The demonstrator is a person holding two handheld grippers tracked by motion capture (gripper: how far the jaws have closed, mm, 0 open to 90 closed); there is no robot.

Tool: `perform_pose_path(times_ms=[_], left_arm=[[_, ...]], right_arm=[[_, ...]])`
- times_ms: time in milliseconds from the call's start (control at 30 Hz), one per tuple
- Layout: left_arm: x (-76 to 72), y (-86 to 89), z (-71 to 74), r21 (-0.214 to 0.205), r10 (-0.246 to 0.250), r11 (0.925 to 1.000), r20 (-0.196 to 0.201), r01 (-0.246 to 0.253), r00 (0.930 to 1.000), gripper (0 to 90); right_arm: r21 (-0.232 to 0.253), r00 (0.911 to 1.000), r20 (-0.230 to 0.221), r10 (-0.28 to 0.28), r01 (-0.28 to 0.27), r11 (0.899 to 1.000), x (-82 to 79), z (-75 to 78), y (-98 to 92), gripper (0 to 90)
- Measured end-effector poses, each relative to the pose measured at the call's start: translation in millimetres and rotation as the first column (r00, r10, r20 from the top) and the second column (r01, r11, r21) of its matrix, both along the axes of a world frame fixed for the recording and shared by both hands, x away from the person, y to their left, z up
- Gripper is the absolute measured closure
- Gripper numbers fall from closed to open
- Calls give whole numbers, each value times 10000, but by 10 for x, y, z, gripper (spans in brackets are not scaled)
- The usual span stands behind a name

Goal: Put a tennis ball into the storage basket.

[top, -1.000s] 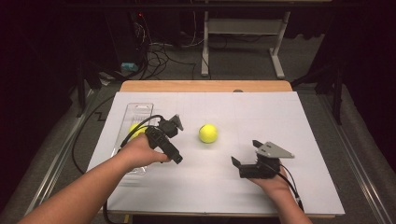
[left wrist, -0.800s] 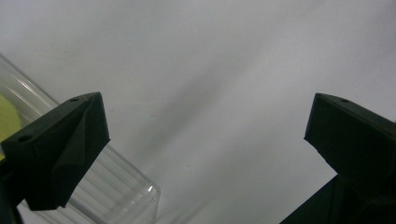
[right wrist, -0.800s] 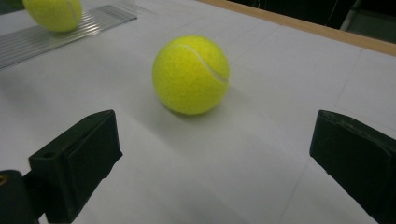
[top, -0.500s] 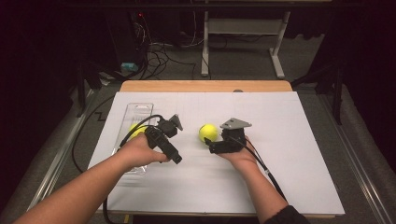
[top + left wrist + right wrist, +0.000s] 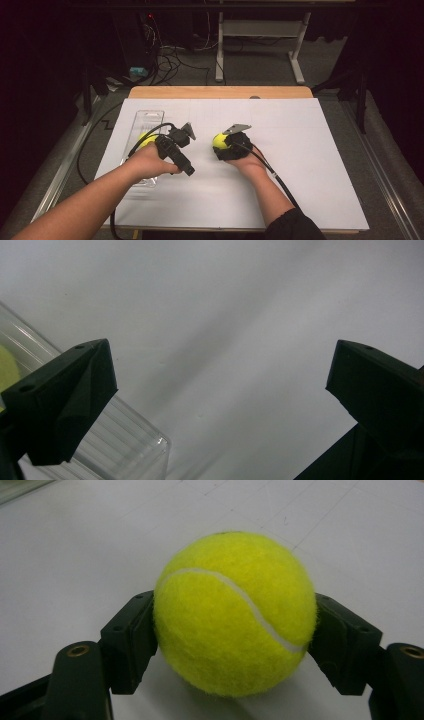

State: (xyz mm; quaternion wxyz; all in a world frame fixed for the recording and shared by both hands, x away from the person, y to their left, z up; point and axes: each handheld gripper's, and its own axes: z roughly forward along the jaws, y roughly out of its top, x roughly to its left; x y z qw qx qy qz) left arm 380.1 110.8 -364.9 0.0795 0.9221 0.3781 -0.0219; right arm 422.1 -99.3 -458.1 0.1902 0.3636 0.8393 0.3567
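Note:
A yellow tennis ball [image 5: 218, 140] [image 5: 235, 615] rests on the white sheet [image 5: 310, 150] near the table's middle. My right gripper [image 5: 223, 145] [image 5: 235, 632] has just been closing its jaws and now stands shut on that ball, one pad pressed on each side. A second yellow ball [image 5: 145, 140] [image 5: 7, 365] lies inside a clear plastic container [image 5: 148, 120] [image 5: 127, 440] at the left. My left gripper [image 5: 169, 138] [image 5: 222, 360] hovers by that container's right edge, its jaws wide open with nothing between them.
The sheet covers a wooden table [image 5: 220, 92] whose far edge shows. Black cables [image 5: 277, 177] trail from both grippers toward the near side. Behind the table are a white stand's legs [image 5: 295, 70], loose cords on the floor and dark surroundings.
My right gripper has travelled left across the sheet from the right side to the loose ball, and its open jaws have shut on it. The left hand has stayed in place.

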Motion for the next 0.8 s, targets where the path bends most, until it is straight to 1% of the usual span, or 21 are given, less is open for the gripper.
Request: perform_pose_path(times_ms=[67,167,267,400,500,633,667,733,767,800], left_arm=[[3,9,0,52,-10,10000,5,10,10000,7],[6,14,1,73,28,10000,-13,-28,10000,7],[-2,11,4,58,54,10000,28,-55,10000,7],[-14,-1,12,23,74,10000,43,-74,10000,7],[-16,-27,40,17,-70,10000,18,70,10000,7],[-26,-96,71,-146,-141,9998,108,142,9998,7],[-27,-119,83,-168,-210,9996,65,211,9998,7],[-39,-185,107,-112,-308,9995,86,309,9995,7],[-48,-224,123,-140,-369,9992,124,371,9992,7],[-58,-265,145,-179,-435,9989,157,437,9989,7]], right_arm=[[-52,9997,193,130,-129,9999,-70,23,-20,273],[270,9982,476,356,-369,9990,-222,82,-96,274],[463,9950,810,587,-626,9970,-414,126,-192,274],[610,9903,1128,808,-880,9942,-687,125,-334,274],[741,9874,1306,898,-1001,9922,-882,92,-433,274],[1194,9864,1382,885,-1053,9872,-1104,50,-539,274],[1393,9848,1504,867,-1080,9844,-1149,44,-566,274],[2009,9852,1586,648,-965,9749,-1233,18,-618,274],[1917,9856,1505,774,-1059,9757,-1248,-1,-616,274],[1607,9838,1537,927,-1175,9800,-1265,-18,-604,274]])
